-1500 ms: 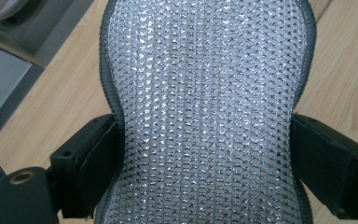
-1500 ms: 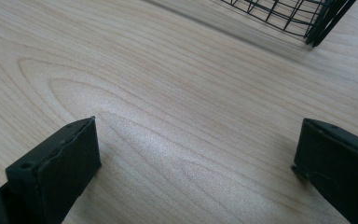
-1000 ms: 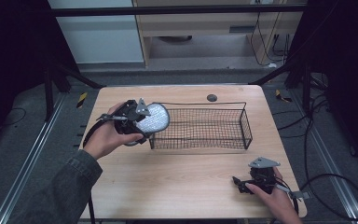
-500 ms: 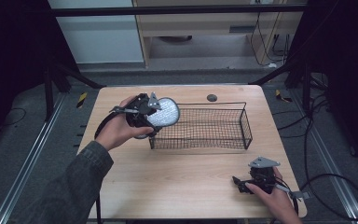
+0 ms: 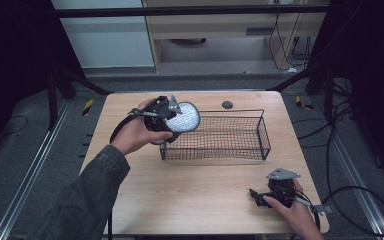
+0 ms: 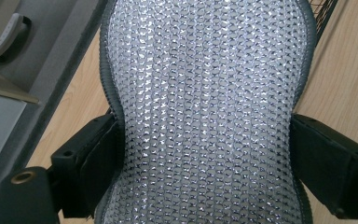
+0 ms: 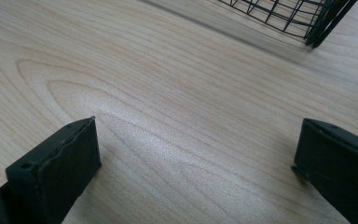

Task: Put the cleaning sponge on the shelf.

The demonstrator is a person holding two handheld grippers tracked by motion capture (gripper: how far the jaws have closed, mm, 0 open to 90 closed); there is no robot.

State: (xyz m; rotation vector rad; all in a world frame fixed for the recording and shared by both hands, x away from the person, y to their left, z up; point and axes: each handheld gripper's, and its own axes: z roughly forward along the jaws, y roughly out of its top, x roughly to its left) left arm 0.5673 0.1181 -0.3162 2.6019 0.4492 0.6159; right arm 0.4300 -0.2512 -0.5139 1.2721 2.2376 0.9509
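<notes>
A silver, glittery mesh pad [image 5: 186,118] with a grey rim hangs over the left end of a black wire basket [image 5: 240,137]. My left gripper [image 5: 172,119] is shut on it. In the left gripper view both black jaws press on the narrow waist of the pad [image 6: 205,70], with the left gripper [image 6: 205,172] clamped around it. My right gripper [image 5: 258,195] rests on the table near the front right corner, held by a hand. In the right gripper view the right gripper [image 7: 196,172] stands open over bare wood, and a corner of the basket [image 7: 289,14] lies farther off.
A small dark round object [image 5: 227,104] lies on the wooden table [image 5: 180,200] behind the basket. The basket stands in the middle of the table, its long side running left to right. Cables trail on the floor at the right.
My left gripper has carried the pad to the right, from beside the basket's left end to over its left rim. The right gripper has stayed put.
</notes>
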